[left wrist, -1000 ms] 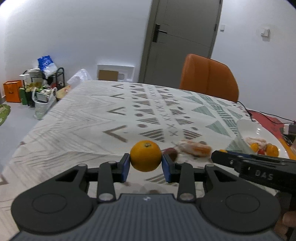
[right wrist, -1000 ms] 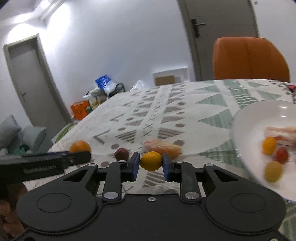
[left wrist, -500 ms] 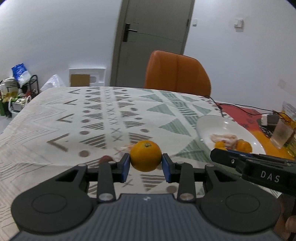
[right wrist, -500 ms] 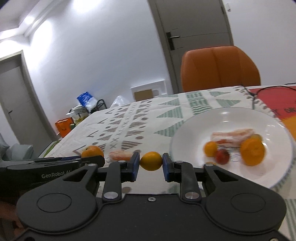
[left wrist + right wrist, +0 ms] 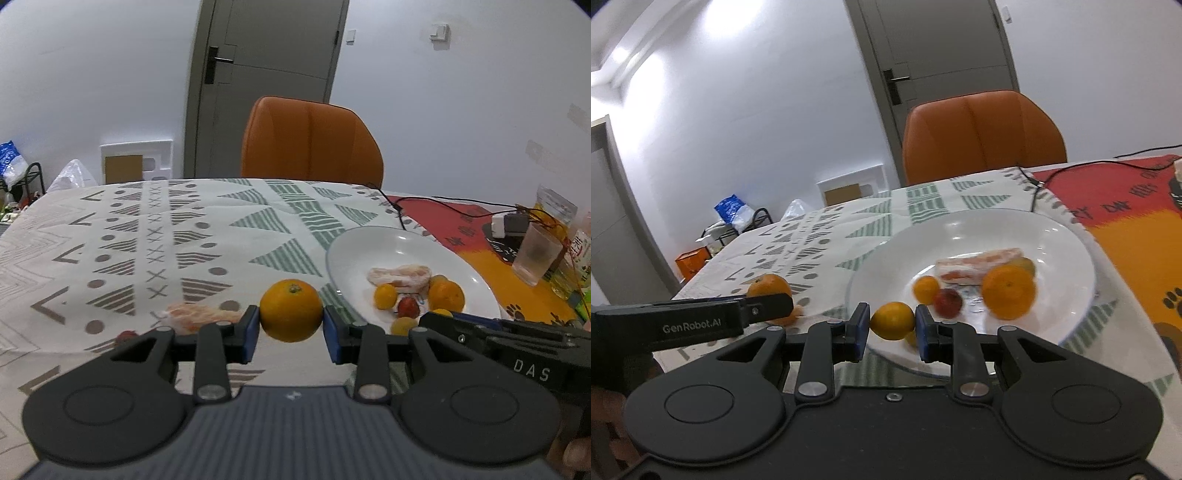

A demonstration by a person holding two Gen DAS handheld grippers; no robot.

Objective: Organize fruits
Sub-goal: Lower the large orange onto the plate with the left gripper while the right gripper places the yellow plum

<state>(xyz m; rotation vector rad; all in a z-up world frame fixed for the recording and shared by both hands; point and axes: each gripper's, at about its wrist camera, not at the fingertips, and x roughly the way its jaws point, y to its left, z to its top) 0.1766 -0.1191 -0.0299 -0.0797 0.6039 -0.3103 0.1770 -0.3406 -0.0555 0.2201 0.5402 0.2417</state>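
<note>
Glossy white plate [image 5: 1067, 258]; patterned cloth tablecloth [image 5: 147, 236]; smooth, leather-like orange chair [image 5: 310, 144].

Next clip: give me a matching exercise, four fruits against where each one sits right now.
Column 1:
1. large orange
2. small yellow citrus
3. red fruit
4. wrapped fruit pieces

Column 2:
A. on the tablecloth, off the plate
B. in the left gripper
C. on the white plate
D. in the right gripper

Pairs: 1-B, 2-D, 3-C, 4-A
</note>
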